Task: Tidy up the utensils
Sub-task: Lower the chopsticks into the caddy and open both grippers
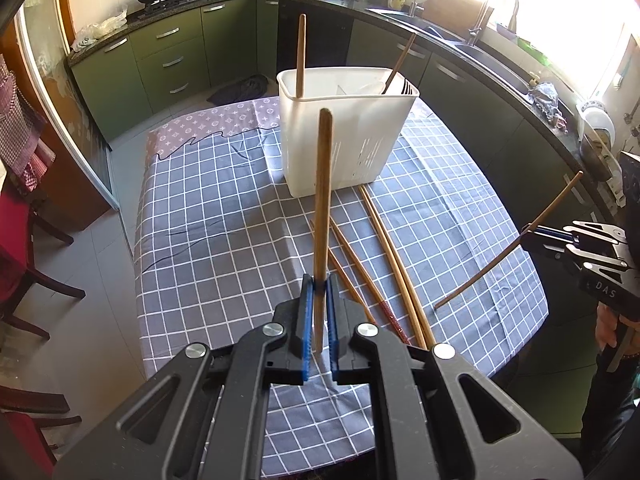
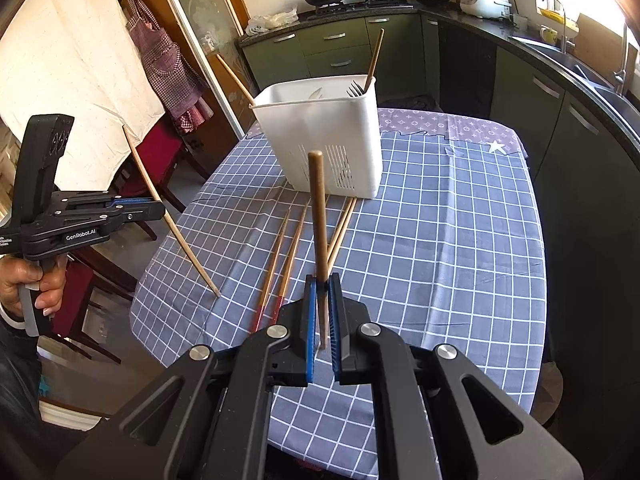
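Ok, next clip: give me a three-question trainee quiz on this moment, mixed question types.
1. True or false: each gripper is shut on a chopstick.
2. Multiple choice: the loose chopsticks on the tablecloth lie
A. behind the white holder
B. between the holder and the grippers
C. on the floor
3. Short answer: besides chopsticks, which utensil's tines show over the holder's rim?

Key:
1. True. The left gripper clamps the left chopstick, and the right gripper clamps the right chopstick.
2. B.
3. A fork.
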`<state>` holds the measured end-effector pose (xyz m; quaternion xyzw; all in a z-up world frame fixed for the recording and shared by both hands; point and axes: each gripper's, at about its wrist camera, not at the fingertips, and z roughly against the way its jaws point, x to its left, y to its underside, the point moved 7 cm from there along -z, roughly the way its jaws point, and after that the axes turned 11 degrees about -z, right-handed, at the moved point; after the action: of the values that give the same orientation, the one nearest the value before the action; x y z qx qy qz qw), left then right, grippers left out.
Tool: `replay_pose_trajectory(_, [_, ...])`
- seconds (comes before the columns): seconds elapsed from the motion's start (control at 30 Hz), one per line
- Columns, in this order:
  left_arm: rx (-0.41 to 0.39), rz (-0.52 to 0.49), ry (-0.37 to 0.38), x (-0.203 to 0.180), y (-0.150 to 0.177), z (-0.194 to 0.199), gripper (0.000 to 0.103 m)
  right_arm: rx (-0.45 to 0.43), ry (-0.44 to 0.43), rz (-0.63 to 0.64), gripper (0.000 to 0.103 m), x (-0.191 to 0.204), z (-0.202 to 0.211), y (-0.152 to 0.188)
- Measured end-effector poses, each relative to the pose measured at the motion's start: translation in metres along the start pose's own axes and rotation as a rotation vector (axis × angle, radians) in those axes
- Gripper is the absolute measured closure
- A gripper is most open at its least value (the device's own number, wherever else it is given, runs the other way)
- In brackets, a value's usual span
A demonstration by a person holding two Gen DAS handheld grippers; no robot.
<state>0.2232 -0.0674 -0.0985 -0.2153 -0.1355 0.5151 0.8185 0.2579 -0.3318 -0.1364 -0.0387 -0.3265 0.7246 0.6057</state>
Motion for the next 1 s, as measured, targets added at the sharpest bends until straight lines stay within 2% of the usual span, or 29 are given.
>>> replay_pose_trajectory(0.37, [-0.027, -0.022, -0.004, -0.005, -0.015, 0.012, 0.096, 0.003, -0.027, 0.024, 0.096, 0.015, 0.006, -0.014])
replay_pose_trajectory(0.57, [-0.063, -0.041, 0.003, -0.010, -0.035, 0.030, 0.096, -0.002, -0.048, 0.046, 0.096, 0.028, 0.016, -0.035])
replay_pose_trajectory(0.73, [-0.109, -0.051, 0.024, -0.016, -0.063, 0.053, 0.096, -0.043, -0.068, 0.065, 0.096, 0.043, 0.037, -0.067])
replay_pose_trajectory(1.0, [-0.233, -0.051, 0.006, -0.012, -0.133, 0.097, 0.096, -0.145, -0.083, 0.046, 0.096, 0.051, 0.075, -0.146])
